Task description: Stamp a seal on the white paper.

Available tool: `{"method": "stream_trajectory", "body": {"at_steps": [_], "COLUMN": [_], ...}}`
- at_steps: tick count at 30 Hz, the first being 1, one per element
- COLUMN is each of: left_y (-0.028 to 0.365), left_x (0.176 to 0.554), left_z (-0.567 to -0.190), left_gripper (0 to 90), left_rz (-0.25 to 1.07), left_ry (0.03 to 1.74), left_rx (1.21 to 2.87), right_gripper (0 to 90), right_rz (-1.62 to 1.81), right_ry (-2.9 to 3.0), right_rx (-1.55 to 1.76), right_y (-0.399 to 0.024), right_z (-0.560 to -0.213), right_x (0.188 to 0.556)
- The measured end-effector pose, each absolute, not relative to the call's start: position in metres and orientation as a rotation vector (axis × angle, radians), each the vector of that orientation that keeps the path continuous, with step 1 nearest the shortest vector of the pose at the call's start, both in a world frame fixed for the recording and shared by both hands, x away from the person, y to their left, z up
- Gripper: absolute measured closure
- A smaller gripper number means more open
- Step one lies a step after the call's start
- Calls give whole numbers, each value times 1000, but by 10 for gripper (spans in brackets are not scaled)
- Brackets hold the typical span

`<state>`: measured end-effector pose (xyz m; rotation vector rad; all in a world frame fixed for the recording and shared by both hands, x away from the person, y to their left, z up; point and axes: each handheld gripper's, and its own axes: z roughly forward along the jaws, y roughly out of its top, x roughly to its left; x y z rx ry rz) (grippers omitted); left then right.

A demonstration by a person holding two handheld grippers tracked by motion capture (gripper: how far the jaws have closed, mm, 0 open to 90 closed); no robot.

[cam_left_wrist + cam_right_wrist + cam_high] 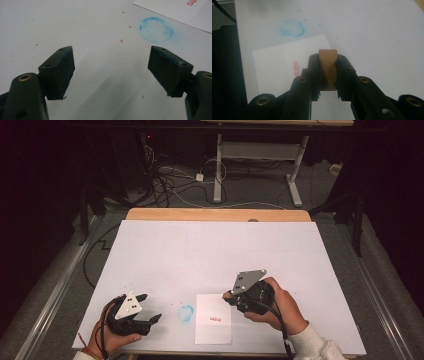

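Wooden stamp [327, 68] in right gripper [327, 75]

red print [215, 319] on the paper sheet [213, 330] too small to read; cut by the frame edge in the left gripper view. wooden block [327, 68]: lower part hidden between right gripper [328, 75] pads. left gripper [111, 72] body cropped at bottom.

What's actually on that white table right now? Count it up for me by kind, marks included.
Hand-held grippers: 2, the left gripper open, the right gripper shut on the wooden stamp
Wooden stamp: 1
White paper sheet: 1
Red stamped mark: 1, on the sheet
Blue ring smudge: 1, on the table beside the sheet
Total: 6
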<state>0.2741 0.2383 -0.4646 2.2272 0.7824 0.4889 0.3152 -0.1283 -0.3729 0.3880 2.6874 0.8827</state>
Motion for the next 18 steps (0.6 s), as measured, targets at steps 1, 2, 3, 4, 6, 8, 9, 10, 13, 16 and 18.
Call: {"method": "stream_trajectory", "body": {"at_steps": [1,2,3,4,6,8,9,10,13,16,18], "left_y": [239,239,239,240,241,242,242,242,241,240,240], "left_x": [274,275,275,275,275,275,275,275,276,277,277], "left_z": [-465,-465,-465,-466,-467,-467,-466,-466,-466,-466,-466], "left_gripper": [208,208,208,207,208,207,207,208,207,207,207], "left_rz": [487,487,487,484,484,481,482,483,485,482,479], "left_ry": [783,783,785,787,791,792,792,792,784,782,781], "left_rx": [2227,2228,2227,2225,2229,2223,2222,2223,2228,2230,2227], "right_gripper": [761,761,761,761,761,761,761,761,761,761,761], "right_rz": [887,895,895,900,905,904,899,902,896,888,884], "right_ry": [2687,2684,2672,2669,2663,2663,2660,2655,2653,2654,2657], "right_rx": [390,391,403,411,406,411,419,433,443,445,446], "right_y": [-130,-133,-135,-137,-141,-144,-146,-147,-151,-154,-156], "right_z": [-372,-371,-370,-369,-367,-366,-365,-365,-365,-365,-365], "right_x": [316,316,316,316,316,316,316,317,316,315,314]}}
